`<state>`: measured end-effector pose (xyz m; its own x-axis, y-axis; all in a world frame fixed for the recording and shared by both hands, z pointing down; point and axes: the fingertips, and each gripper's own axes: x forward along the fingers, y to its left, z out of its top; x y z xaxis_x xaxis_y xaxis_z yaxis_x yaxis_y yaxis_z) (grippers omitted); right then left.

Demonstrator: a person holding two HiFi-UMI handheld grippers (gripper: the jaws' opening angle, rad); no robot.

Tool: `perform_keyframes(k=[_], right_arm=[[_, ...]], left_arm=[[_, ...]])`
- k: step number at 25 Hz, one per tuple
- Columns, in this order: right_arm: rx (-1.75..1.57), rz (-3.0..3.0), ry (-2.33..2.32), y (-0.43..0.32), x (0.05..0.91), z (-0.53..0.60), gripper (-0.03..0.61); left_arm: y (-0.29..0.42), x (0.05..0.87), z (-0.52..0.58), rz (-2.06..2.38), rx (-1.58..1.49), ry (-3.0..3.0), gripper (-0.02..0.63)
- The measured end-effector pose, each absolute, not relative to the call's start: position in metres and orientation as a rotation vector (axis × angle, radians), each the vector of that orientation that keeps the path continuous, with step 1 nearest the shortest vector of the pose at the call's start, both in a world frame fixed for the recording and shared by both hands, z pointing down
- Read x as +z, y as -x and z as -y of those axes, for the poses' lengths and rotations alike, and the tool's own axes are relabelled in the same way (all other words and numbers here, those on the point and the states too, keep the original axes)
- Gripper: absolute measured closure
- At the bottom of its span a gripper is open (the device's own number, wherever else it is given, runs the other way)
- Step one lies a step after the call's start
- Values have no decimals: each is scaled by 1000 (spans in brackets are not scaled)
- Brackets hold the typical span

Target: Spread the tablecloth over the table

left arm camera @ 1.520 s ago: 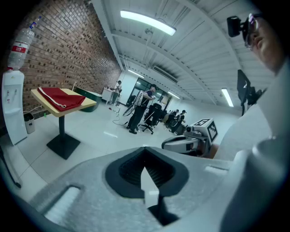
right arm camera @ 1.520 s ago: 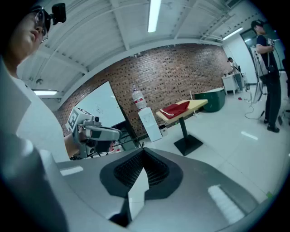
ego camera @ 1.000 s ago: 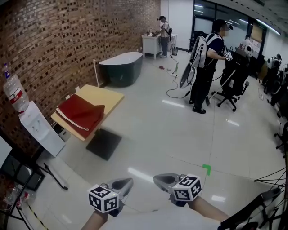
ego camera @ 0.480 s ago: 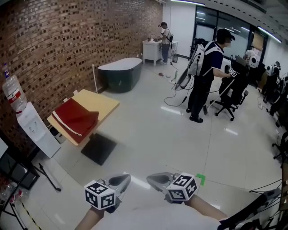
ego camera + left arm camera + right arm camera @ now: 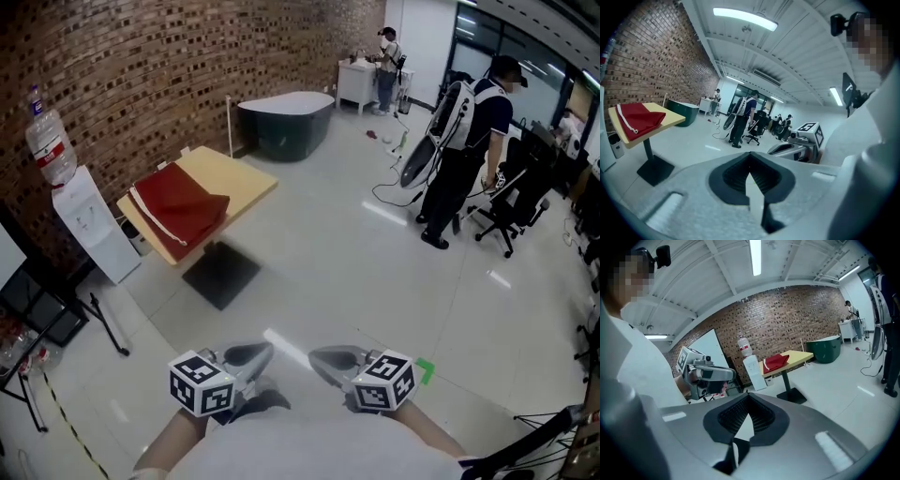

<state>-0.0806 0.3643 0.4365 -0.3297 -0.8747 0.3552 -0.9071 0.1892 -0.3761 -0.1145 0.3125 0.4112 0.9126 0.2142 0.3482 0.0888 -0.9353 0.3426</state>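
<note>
Shirt (image 5: 309, 450) cloth, white, fills the bottom of the head view. Just beyond it the left gripper (image 5: 247, 355) and the right gripper (image 5: 334, 357) are held side by side, tips turned slightly toward each other. Each gripper's own view shows its jaws pressed together with nothing between them, so both are clenched and empty. A green mark (image 5: 427, 368) lies on the floor (image 5: 337, 272) just past the right gripper.

Farther out to the left, well apart from both grippers, stands the table (image 5: 239, 178), a yellow top on a single post with a flat black base (image 5: 220, 275). The tablecloth (image 5: 183, 208) is red and lies folded on the table's near left part. It covers about half of the top, and a white cord runs along its left edge. The rest of the top is bare.

Left of the table a dispenser (image 5: 92, 234) stands against the brick wall (image 5: 141, 66), with a bottle (image 5: 49, 141) upside down on it. Beyond the table a dark green tub (image 5: 286, 122) sits by the same wall.

On the right a person (image 5: 469, 141) with a backpack stands facing away, next to a chair (image 5: 516, 202) on wheels. At the far end another person (image 5: 386, 56) stands at a white cabinet (image 5: 356, 84).
</note>
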Motion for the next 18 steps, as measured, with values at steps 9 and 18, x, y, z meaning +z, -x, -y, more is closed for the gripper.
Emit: perform_keyframes(k=[9, 18], right_arm=[[906, 2296, -1859, 6, 465, -294, 580], [873, 2421, -1694, -84, 463, -94, 580]], left_arm=[[42, 423, -201, -213, 543, -2742, 612], [-37, 418, -19, -132, 460, -2777, 612]])
